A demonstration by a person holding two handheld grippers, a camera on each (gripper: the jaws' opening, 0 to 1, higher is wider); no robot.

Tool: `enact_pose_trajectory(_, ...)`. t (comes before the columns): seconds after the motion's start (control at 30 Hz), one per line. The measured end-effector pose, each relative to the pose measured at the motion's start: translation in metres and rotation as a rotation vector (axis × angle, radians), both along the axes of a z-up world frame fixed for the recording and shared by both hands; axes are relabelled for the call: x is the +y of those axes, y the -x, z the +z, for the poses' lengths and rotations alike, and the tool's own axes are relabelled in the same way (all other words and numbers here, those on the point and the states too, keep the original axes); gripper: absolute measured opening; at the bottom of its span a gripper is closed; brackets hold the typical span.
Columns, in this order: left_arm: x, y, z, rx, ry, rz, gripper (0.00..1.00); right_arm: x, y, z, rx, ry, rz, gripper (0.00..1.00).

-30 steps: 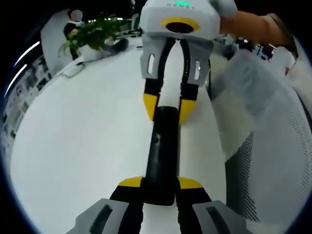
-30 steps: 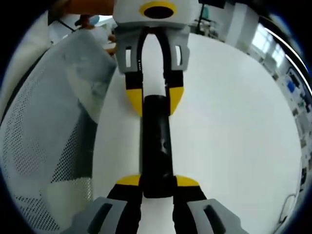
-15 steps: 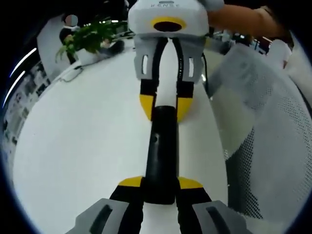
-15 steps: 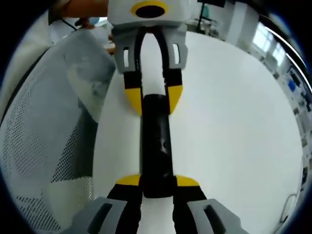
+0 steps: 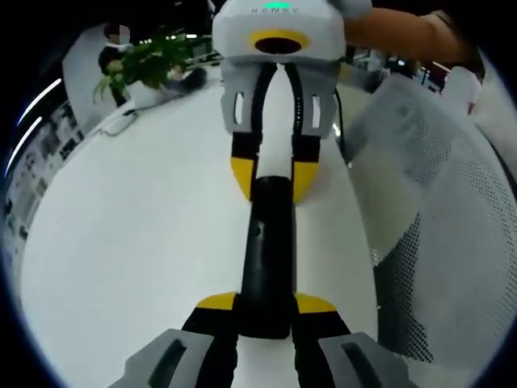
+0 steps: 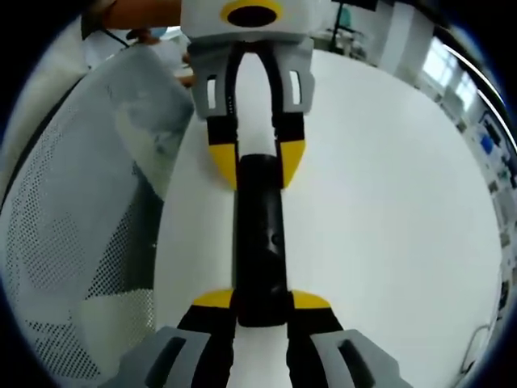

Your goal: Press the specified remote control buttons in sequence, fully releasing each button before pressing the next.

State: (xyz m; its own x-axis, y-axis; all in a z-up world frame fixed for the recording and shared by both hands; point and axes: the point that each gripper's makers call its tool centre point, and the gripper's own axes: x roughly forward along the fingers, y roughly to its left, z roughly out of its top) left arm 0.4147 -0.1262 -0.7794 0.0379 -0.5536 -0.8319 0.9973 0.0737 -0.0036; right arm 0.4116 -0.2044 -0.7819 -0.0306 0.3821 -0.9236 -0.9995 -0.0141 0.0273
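Black remote control [image 5: 265, 250] hangs over the white worktop [image 5: 129, 242], pinched at each end — left gripper [image 5: 265, 311] near, right gripper [image 5: 271, 179] far. Looks light, stiff, slick plastic (I'd guess), so end grips leave the buttons free.

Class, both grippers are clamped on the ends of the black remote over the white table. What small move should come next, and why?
Probably let one gripper go. The left gripper and right gripper each pinch one end of the remote, held between them above the table, so neither has a free tip to press a button. Releasing the right gripper would likely free it for pressing.
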Motion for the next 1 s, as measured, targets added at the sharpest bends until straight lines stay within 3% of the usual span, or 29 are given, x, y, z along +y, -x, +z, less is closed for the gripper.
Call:
enact_pose_trajectory(0.4, 0.000, -0.001, 0.000, 0.004, 0.004, 0.002, 0.24, -0.010, -0.001, 0.018, -0.005, -0.005, -0.013, 0.21)
enact_pose_trajectory(0.67, 0.000, -0.001, 0.000, 0.001, 0.001, 0.008, 0.24, -0.016, -0.001, 0.027, -0.017, 0.023, 0.028, 0.01)
enact_pose_trajectory(1.0, 0.000, -0.003, 0.001, 0.001, 0.002, 0.011, 0.24, -0.014, -0.001, 0.027, -0.006, 0.078, 0.065, 0.00)
